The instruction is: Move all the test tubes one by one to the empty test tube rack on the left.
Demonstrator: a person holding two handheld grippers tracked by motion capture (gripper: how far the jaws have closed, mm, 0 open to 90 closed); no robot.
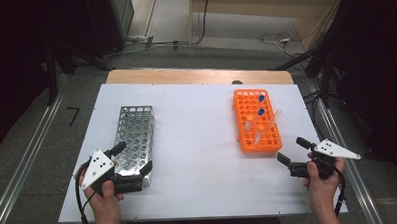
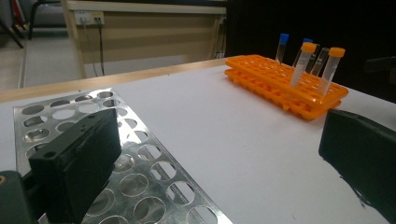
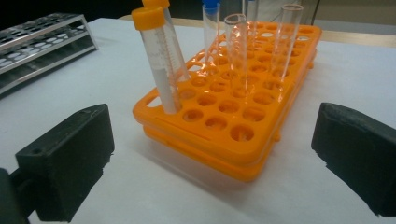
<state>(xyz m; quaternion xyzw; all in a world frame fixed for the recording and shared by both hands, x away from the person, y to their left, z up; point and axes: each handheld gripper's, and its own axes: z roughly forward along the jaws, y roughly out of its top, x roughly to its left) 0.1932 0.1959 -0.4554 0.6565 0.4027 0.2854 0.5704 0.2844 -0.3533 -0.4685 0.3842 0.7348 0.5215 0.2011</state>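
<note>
An orange tube rack stands at the right of the white table, holding several tubes with blue or orange caps and some uncapped. My right gripper is open just off the rack's near right corner, nothing between its jaws. In the right gripper view the orange rack lies ahead of the right gripper, with an orange-capped tube leaning at its near left. A bare metal rack lies at the left. My left gripper is open at its near end, one jaw above the metal rack, the other over the table.
The white table is bordered by a wooden strip at its far edge. Cables and table legs lie on the floor beyond. In the left gripper view the orange rack with its tubes stands far right.
</note>
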